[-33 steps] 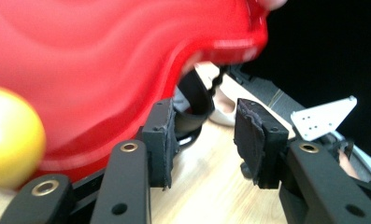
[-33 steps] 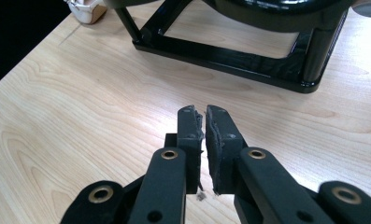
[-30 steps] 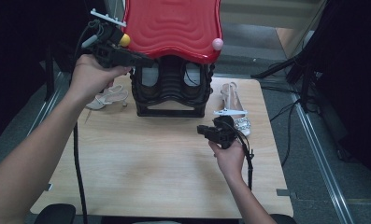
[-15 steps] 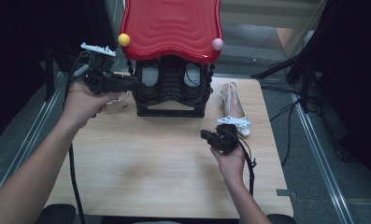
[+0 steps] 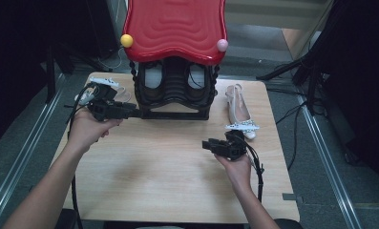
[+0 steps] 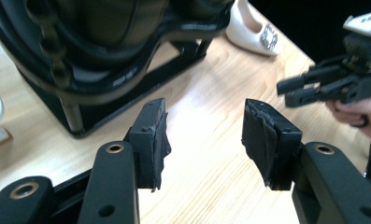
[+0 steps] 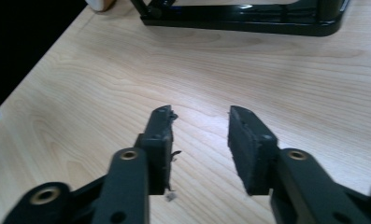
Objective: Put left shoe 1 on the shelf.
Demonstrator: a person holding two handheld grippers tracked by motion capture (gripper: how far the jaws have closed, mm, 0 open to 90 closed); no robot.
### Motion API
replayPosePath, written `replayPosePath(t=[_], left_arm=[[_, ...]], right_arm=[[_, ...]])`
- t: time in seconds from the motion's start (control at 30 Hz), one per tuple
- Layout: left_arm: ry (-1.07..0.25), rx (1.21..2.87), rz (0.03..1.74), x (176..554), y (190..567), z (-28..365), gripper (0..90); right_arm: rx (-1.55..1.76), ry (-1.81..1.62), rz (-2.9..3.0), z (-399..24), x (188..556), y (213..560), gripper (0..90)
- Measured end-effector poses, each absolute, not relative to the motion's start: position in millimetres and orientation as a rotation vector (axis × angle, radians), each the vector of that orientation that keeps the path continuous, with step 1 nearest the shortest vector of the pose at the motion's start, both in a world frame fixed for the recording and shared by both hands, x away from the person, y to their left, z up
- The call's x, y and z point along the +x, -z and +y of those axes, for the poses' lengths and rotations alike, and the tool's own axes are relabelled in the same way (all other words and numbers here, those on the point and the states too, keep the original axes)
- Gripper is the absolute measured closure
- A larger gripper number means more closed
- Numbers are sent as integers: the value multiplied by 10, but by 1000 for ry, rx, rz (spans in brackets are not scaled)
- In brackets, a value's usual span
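One black rack (image 5: 175, 98) with a red lid (image 5: 175, 28), two white shoes, one (image 5: 239, 109) beside it. Left gripper (image 6: 204, 135) and right gripper (image 7: 199, 140) are both spread, pinching nothing.

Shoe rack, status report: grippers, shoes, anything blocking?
Left gripper open, empty, beside shoe rack. Right gripper jaws just opened, nothing between them, over bare table. White shoe lies right of rack. Path clear.

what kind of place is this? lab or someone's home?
Probably a lab or recording setup, not a home: a bare wooden table, floor rails beside it, black stands with cables, and a shoe rack as a prop.
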State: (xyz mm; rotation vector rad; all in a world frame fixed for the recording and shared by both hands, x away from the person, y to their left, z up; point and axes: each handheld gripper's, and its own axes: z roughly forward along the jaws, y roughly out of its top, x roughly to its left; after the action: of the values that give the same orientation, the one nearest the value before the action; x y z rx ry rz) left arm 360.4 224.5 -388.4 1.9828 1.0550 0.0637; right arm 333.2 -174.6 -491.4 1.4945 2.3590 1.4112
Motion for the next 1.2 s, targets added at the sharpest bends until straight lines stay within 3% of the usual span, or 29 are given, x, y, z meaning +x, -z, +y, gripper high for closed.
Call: replayPosePath(t=[0.13,0.3,0.53,0.73,1.0,1.1,1.2], left_arm=[[-45,1968,1079,3605,4032,2294,504],[-47,1978,1112,3601,4223,2354,505],[-33,1944,1163,3594,4427,2468,508],[-30,1927,1186,3593,4535,2544,510],[-56,1913,1234,3625,4677,2664,516],[-70,1927,1247,3640,4732,2711,518],[-66,1912,1279,3658,4790,2759,519]], right_arm=[[1494,-1399,2354,-1770,3337,4921,605],[1463,-1398,2380,-1802,3345,4923,685],[1501,-1396,2388,-1831,3370,4952,667],[1246,-1360,2358,-1860,3334,4978,693],[1433,-1395,2394,-2018,3409,5101,715],[1441,-1432,2378,-2064,3436,5079,697],[1473,-1478,2363,-2102,3478,5070,613]])
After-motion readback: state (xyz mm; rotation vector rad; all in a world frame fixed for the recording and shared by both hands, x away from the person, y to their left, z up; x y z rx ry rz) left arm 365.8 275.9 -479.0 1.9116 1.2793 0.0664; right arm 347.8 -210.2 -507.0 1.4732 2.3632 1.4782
